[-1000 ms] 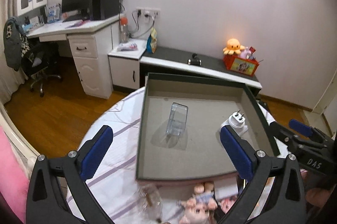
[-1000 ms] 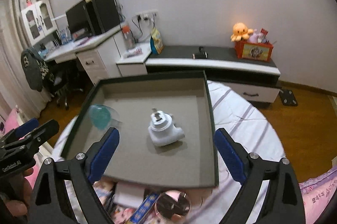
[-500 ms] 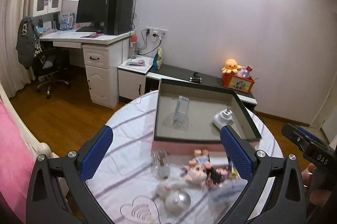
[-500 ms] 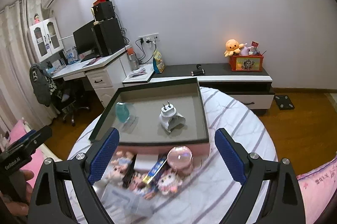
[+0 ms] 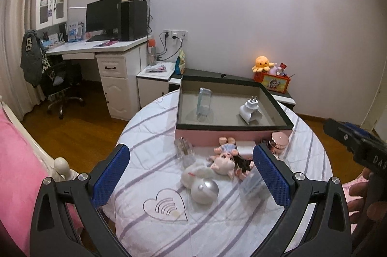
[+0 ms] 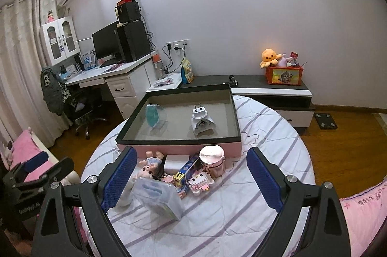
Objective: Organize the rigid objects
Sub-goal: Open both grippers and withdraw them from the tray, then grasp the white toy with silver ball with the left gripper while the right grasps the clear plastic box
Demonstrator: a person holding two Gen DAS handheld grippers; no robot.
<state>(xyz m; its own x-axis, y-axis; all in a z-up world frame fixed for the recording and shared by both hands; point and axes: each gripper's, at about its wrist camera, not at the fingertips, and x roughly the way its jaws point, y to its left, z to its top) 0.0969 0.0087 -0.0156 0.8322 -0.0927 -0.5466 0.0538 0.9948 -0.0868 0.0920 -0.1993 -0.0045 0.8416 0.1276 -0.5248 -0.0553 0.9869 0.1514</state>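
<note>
A pink box with a dark rim (image 5: 232, 128) (image 6: 179, 143) sits at the far side of the round table. Inside stand a clear plastic case (image 5: 204, 104) (image 6: 155, 116) and a white plug adapter (image 5: 249, 109) (image 6: 202, 121). In front of it lie a pig doll (image 5: 223, 159), a silver ball (image 5: 204, 188), a small glass bottle (image 5: 185, 151), a pink round tin (image 6: 212, 160), a flat clear case (image 6: 158, 195) and small toy boxes (image 6: 187, 170). My left gripper (image 5: 191, 177) and right gripper (image 6: 191, 178) are both open and empty, held back above the near table edge.
The table wears a white striped cloth (image 6: 266, 136) with a clear heart-shaped piece (image 5: 167, 207) near the front. A pink bed (image 5: 14, 160) is at left, a desk with monitor (image 5: 101, 20) and a low cabinet (image 6: 271, 90) stand behind.
Both grippers have pulled back and up from over the box, so the whole table and the loose items in front of the box now show. Both stay open.
</note>
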